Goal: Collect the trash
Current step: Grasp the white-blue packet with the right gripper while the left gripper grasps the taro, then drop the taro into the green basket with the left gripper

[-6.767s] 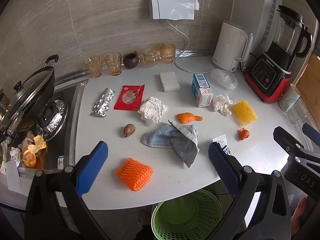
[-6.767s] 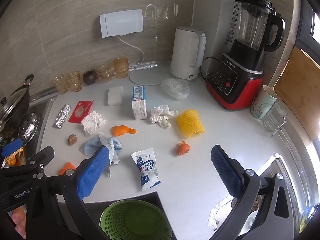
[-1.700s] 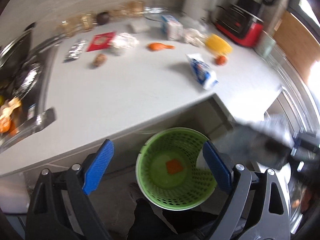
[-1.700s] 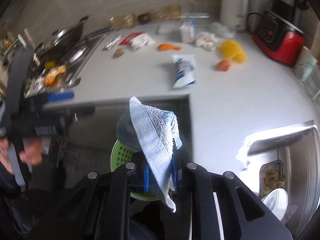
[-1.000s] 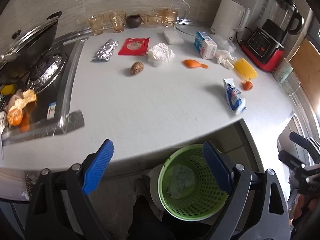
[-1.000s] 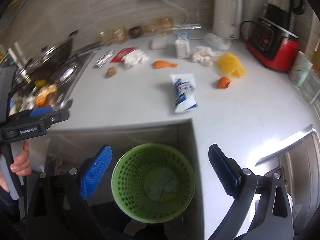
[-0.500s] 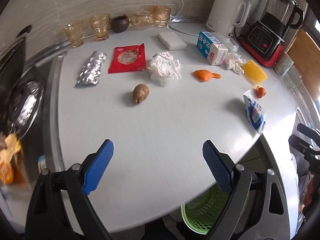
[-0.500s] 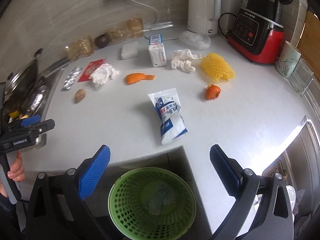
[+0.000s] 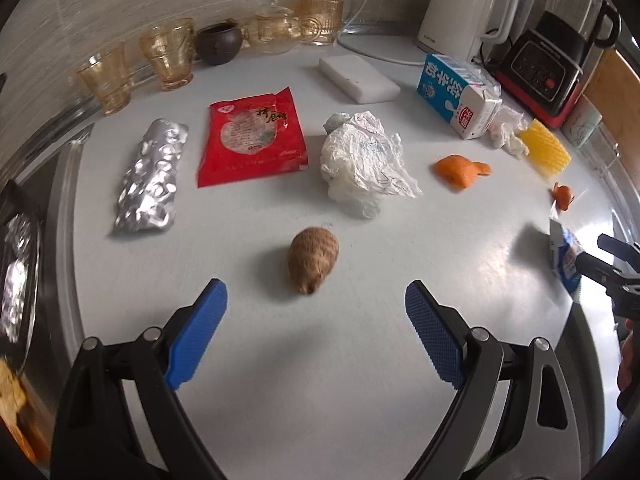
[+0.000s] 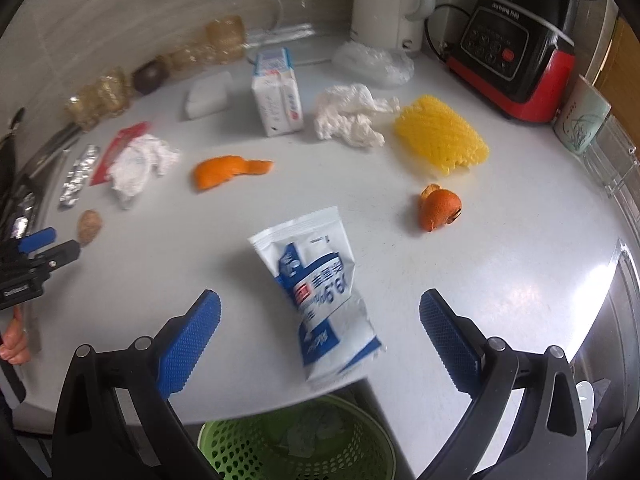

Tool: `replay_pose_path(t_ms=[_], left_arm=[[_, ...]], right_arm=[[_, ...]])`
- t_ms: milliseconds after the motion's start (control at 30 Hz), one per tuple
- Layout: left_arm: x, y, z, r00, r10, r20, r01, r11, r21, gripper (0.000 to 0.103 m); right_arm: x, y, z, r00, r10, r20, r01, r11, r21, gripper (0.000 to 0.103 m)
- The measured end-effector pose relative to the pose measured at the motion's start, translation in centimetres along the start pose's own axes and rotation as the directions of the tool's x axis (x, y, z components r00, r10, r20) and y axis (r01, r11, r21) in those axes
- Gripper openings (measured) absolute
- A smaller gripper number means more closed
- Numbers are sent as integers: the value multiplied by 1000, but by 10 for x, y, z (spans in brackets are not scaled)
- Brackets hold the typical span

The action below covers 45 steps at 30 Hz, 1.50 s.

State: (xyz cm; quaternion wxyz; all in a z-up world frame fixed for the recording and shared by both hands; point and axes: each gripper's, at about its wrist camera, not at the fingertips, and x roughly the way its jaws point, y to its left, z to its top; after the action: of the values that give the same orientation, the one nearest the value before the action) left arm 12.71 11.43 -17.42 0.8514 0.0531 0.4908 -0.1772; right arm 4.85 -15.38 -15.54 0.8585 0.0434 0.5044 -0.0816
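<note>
My left gripper (image 9: 316,312) hangs open over the white counter, just short of a brown nut-like lump (image 9: 313,259). Beyond it lie a crumpled white wrapper (image 9: 364,162), a red packet (image 9: 251,136) and a foil blister pack (image 9: 151,178). My right gripper (image 10: 320,324) is open too, its blue pads either side of a blue-and-white pouch (image 10: 320,284) at the counter's front edge. Further back are orange peel (image 10: 228,170), another peel (image 10: 440,206), yellow foam net (image 10: 440,134), tissue (image 10: 352,118) and a milk carton (image 10: 276,96). The green bin (image 10: 296,440) stands below the edge, a cloth inside.
Amber glasses (image 9: 168,54) and a dark pot (image 9: 219,42) line the back wall, with a white sponge block (image 9: 358,78), a kettle (image 9: 460,8), a red-based blender (image 10: 516,40) and a mug (image 10: 582,118). A stove (image 9: 20,280) borders the counter on the left.
Both grippers have come forward and down over the counter, away from the bin. The brown lump and the pouch now sit close in front of the open jaws.
</note>
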Motion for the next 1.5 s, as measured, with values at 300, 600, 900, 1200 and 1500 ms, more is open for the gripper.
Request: replay_pose_path(t_ms=[300, 600, 900, 1200, 1500], left_arm=[[17, 2, 7, 1000, -20, -15, 20, 1000, 16, 87], [25, 3, 11, 999, -36, -15, 36, 999, 14, 82], [30, 5, 10, 999, -20, -27, 19, 1000, -17, 54], [29, 6, 12, 999, -22, -36, 19, 998, -56, 30], [-13, -27, 0, 999, -5, -32, 5, 1000, -13, 30]], right_arm=[[31, 8, -1, 997, -34, -67, 31, 999, -34, 77], [29, 6, 4, 997, 7, -72, -7, 1000, 3, 32], [16, 3, 6, 997, 37, -67, -35, 999, 37, 28], [10, 3, 4, 997, 53, -61, -51, 998, 40, 29], [-23, 3, -11, 996, 81, -32, -81, 997, 4, 29]])
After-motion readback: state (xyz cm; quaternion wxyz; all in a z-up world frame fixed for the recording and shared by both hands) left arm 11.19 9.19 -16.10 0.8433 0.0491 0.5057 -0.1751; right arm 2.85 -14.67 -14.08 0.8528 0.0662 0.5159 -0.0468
